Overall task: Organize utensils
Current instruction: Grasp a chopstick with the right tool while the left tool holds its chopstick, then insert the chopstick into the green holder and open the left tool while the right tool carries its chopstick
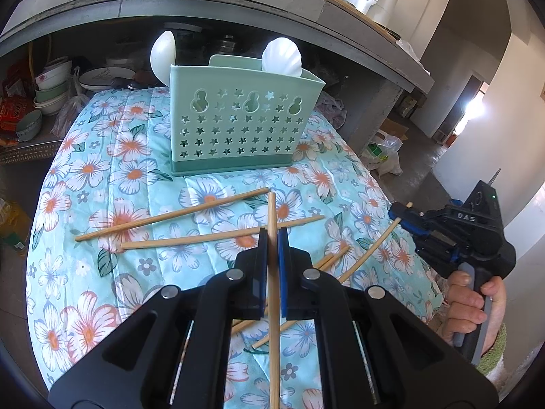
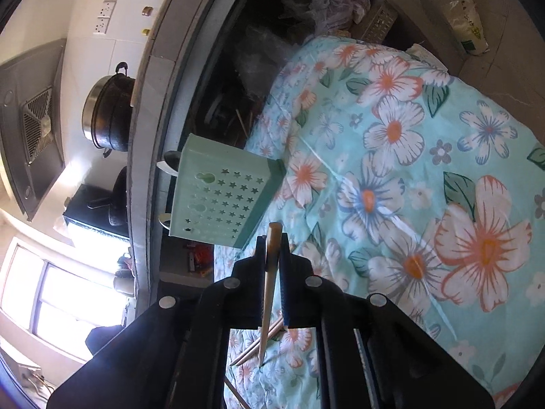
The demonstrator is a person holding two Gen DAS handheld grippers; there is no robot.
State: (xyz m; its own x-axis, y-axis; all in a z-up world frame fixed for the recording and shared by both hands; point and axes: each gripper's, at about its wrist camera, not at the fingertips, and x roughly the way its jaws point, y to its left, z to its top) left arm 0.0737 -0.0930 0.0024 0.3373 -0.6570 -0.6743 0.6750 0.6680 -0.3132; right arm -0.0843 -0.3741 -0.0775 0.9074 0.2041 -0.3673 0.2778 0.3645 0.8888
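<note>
Clamped between left tool (image 1: 272, 238) pads: one chopstick (image 1: 272, 306), pointing toward green holder (image 1: 245, 119) on floral tabletop (image 1: 102, 170). Right tool (image 2: 274, 242), rolled sideways in a hand (image 1: 473, 303), clenched on another chopstick (image 2: 269, 289); loose chopsticks (image 1: 170, 216) scattered between.

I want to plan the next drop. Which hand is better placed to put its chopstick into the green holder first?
Probably the left. Its gripper faces the green holder upright and straight ahead, jaws shut on a chopstick. The right gripper sits off to the side, rolled over.
</note>
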